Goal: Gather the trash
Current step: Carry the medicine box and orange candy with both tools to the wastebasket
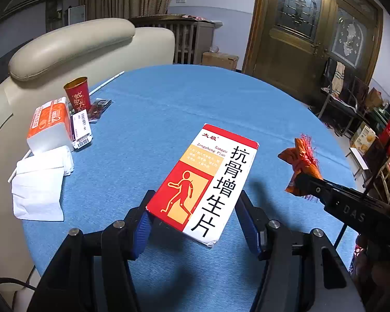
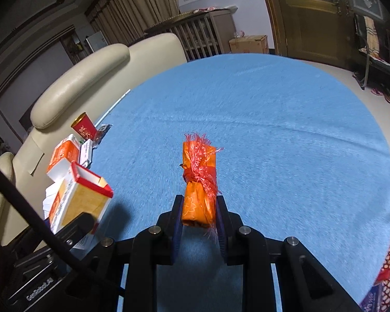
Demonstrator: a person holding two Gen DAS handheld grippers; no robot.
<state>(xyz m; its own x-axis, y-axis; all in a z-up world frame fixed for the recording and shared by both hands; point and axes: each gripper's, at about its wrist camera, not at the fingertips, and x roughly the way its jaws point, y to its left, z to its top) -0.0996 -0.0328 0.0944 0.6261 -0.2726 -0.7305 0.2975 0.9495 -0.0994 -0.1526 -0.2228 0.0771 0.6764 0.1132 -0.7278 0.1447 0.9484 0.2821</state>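
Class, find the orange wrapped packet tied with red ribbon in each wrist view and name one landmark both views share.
Left wrist view: orange packet at right of centre, clamped at the tip of the right gripper above the blue tablecloth.
Right wrist view: orange packet at centre, between the jaws.
Shared landmark: red paper cup at left.

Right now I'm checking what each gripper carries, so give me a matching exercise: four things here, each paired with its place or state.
Things:
1. medicine box
2. orange wrapper bundle
3. red cup
4. white tissues

States:
A. standing upright at the table's far left
B. lying flat on the blue cloth
C. held by the left gripper
D. held by the right gripper

Pairs: 1-C, 2-D, 3-A, 4-B
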